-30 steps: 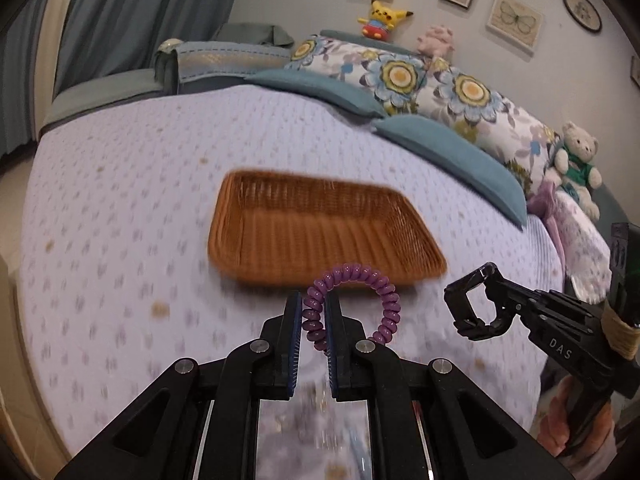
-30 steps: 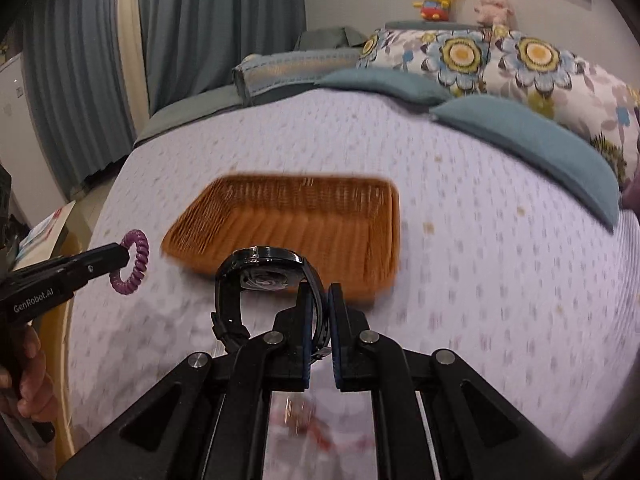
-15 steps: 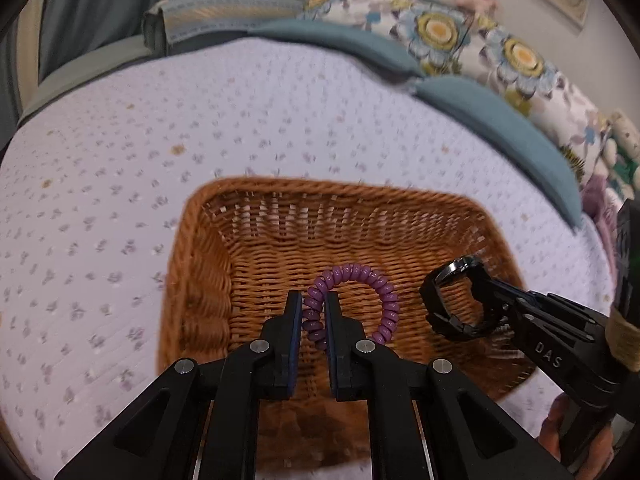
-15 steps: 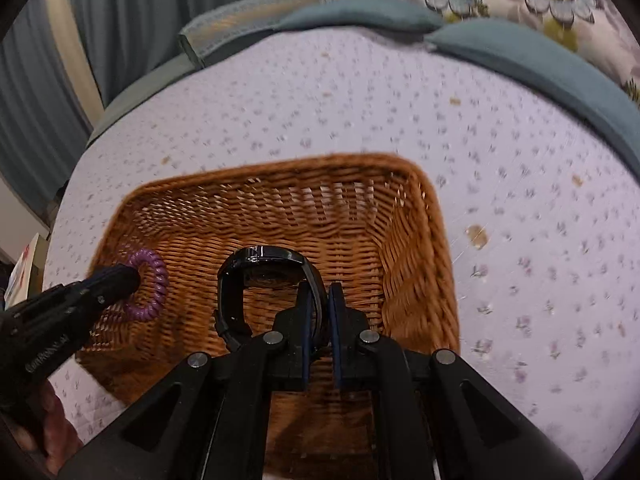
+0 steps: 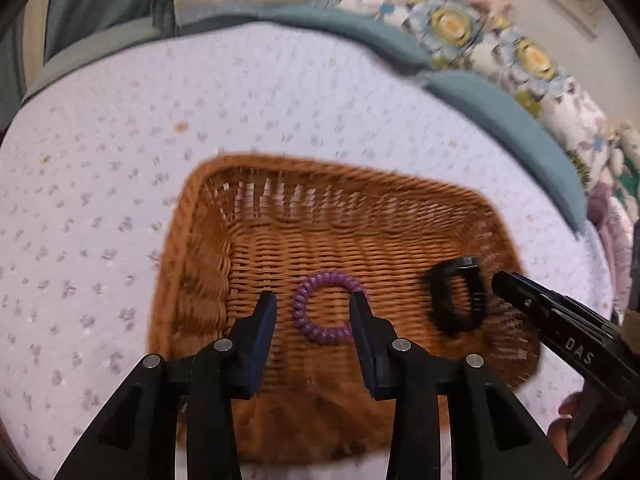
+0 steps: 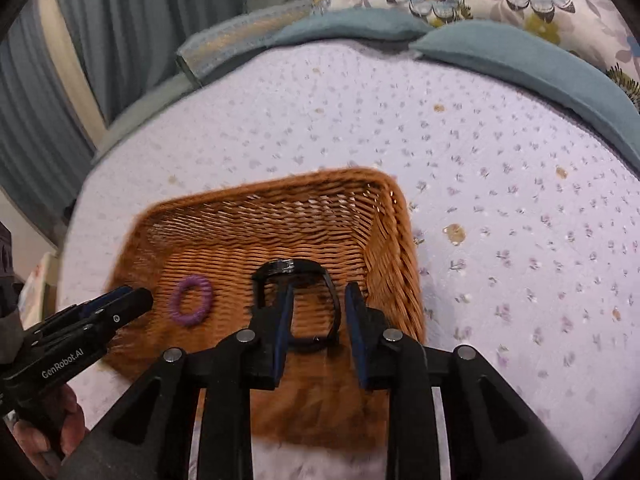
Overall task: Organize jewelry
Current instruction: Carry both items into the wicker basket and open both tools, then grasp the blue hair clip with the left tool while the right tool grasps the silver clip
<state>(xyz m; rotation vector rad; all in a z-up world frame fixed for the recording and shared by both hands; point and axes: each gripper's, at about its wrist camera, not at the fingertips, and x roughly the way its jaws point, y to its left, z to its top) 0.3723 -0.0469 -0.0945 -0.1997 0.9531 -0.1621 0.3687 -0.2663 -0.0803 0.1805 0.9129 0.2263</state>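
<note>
On a floral bedspread [image 6: 500, 184], both grippers, left [image 5: 314, 312] and right [image 6: 318, 304], hang with jaws spread over a basket [image 5: 200, 280], coil band [image 5: 326, 307] and watch [image 6: 298, 292] apparently just released, withdrawal likely next.

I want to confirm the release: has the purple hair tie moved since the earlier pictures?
Yes. The purple hair tie has left the left claw, now open, and lies on the floor of the wicker basket, left of the black watch.

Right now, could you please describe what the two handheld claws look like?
Both are matte black plastic with silver screws and dark blue pads. The left claw reads "GenRobot.AI" in white along its side, the right claw "DAS". Bare fingers grip each handle; no cables show.
</note>
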